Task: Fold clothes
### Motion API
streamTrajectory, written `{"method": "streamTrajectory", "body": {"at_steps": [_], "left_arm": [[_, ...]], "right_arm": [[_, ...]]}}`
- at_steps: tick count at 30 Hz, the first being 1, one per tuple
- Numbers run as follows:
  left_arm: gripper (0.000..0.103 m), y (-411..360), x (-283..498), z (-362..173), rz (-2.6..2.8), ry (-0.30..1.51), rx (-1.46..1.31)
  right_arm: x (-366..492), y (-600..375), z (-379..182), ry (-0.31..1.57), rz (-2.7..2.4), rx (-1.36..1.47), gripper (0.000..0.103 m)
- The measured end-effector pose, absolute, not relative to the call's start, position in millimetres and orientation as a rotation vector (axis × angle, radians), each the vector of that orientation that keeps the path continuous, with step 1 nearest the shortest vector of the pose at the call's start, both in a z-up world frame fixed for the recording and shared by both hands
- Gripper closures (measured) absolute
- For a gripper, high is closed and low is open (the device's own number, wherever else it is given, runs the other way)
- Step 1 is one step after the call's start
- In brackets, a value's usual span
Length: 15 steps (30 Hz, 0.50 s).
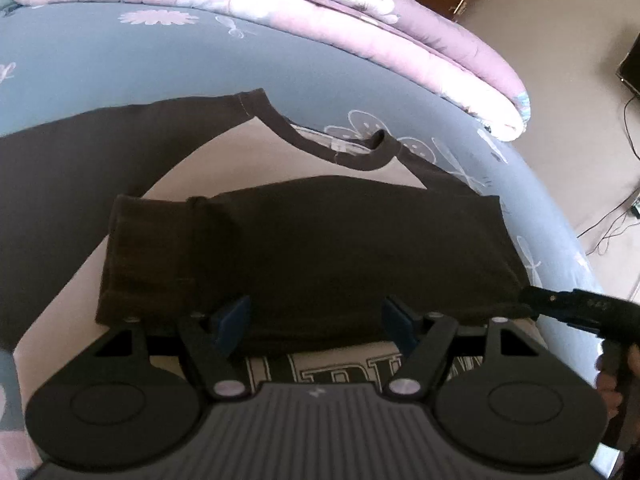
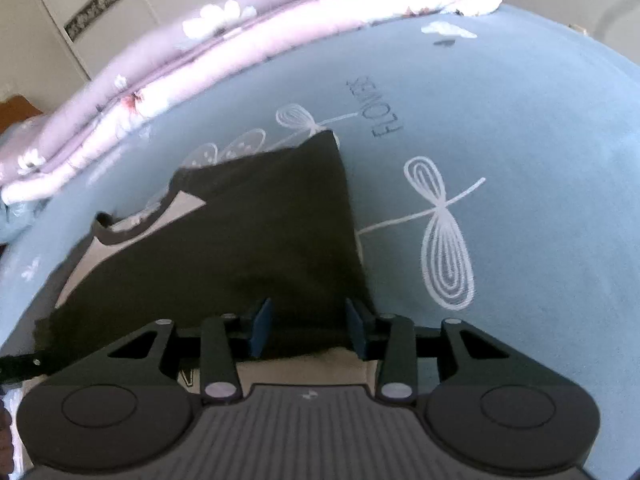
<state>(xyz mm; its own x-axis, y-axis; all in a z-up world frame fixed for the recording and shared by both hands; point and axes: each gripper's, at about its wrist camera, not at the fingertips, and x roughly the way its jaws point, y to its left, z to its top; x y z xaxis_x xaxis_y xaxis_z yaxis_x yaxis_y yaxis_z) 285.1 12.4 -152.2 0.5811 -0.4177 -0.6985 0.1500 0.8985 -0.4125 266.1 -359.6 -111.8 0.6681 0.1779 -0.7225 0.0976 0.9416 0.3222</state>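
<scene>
Shirt [image 1: 304, 248] lying on blue bedsheet [image 1: 120, 60], dark sleeve folded across pale front. Left gripper [image 1: 316, 322] and right gripper [image 2: 308, 326] both parted, hovering at folded sleeve's near edge, gripping nothing. Pink quilt [image 1: 360, 20] behind.

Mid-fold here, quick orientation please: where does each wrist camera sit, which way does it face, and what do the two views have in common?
Left wrist: sits on the left gripper, looking down over the shirt toward the pink quilt; the right gripper and a hand show at right.
Right wrist: sits on the right gripper, looking down along the shirt's folded sleeve across the blue sheet; only its own fingers show.
Shared: the shirt, its collar, sheet and quilt.
</scene>
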Motion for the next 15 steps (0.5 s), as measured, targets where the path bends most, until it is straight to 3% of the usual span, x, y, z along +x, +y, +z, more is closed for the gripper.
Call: {"method": "streamTrajectory", "body": {"at_steps": [10, 15], "left_arm": [[0.029, 58.8, 220.0, -84.5, -0.233, 0.839, -0.376], [0.027, 111.3, 164.6, -79.9, -0.063, 0.888, -0.500]], "right_arm": [[190.7, -343.4, -23.4, 0.714, 0.128, 0.331, 0.055], [150.4, -318.3, 13.9, 0.666, 0.180, 0.201, 0.053]]}}
